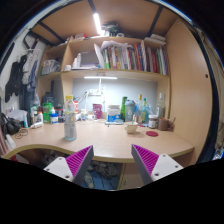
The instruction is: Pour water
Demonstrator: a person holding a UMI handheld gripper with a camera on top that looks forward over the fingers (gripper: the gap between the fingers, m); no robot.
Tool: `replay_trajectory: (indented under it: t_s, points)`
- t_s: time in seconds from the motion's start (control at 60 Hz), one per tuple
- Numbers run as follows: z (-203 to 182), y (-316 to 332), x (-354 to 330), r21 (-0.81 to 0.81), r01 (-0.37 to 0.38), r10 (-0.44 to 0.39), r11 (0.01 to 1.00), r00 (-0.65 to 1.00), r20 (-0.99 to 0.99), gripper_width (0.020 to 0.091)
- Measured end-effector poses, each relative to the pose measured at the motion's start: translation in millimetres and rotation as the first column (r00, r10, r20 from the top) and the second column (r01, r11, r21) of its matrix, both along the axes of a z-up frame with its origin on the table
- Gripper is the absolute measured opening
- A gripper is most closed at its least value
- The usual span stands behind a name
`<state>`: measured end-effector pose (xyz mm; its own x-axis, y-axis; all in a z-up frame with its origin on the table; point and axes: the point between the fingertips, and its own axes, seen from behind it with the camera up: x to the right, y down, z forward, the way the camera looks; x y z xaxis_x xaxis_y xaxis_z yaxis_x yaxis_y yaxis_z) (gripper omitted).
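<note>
Gripper (111,163) fingers stand apart, empty, low in frame. The grey tumbler (70,126) at centre-left of the desk (105,142) looks rigid and slippery; grasp mid-body.

The gripper (112,163) is held level with its fingers (73,164) spread wide apart (purple pads facing inward), and there's nothing at all between them.

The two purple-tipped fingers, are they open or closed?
Open: the gripper shows a wide gap between its pads, with nothing held.
</note>
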<state>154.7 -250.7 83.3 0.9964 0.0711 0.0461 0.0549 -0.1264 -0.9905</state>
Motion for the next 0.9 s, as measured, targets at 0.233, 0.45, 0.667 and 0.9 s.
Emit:
replay_trajectory:
  t_s: [0.233, 0.45, 0.667, 0.9]
  points:
    - [1, 10, 4, -0.002, -0.006, 0.006, 1.000, 1.000, -0.015, 0.0849]
    - [-1, 23, -18, -0.002, -0.065, 0.065, 0.998, 0.997, -0.035, 0.0850]
    - [4, 53, -79, 0.017, -0.164, 0.165, 0.986, 0.982, -0.093, 0.0844]
    - [19, 105, -191, 0.132, -0.337, 0.353, 0.932, 0.928, -0.118, 0.0843]
